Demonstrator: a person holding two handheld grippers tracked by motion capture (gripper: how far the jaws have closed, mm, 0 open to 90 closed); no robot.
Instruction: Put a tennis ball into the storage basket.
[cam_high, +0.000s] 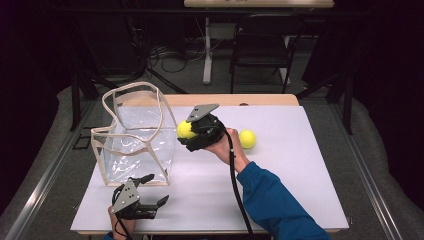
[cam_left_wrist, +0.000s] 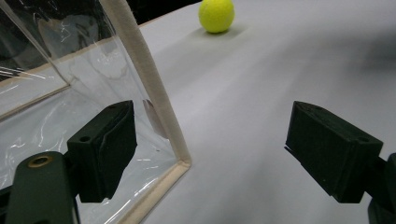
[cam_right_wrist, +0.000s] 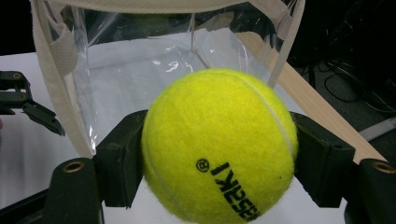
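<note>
Tennis ball (cam_right_wrist: 218, 145) clamped between jaws (dead centre).

Held tennis ball (cam_right_wrist: 219, 147) cut off by the bottom edge in right gripper view; its black lettering runs out of frame, brand unreadable. In high view the right claw (cam_high: 191, 134) covers part of that ball. Clear bag (cam_left_wrist: 70, 93) cropped top and left in left gripper view. Left hand (cam_high: 122, 222) mostly below frame edge. Background past the surface (cam_high: 280, 200) too dark to read.
</note>
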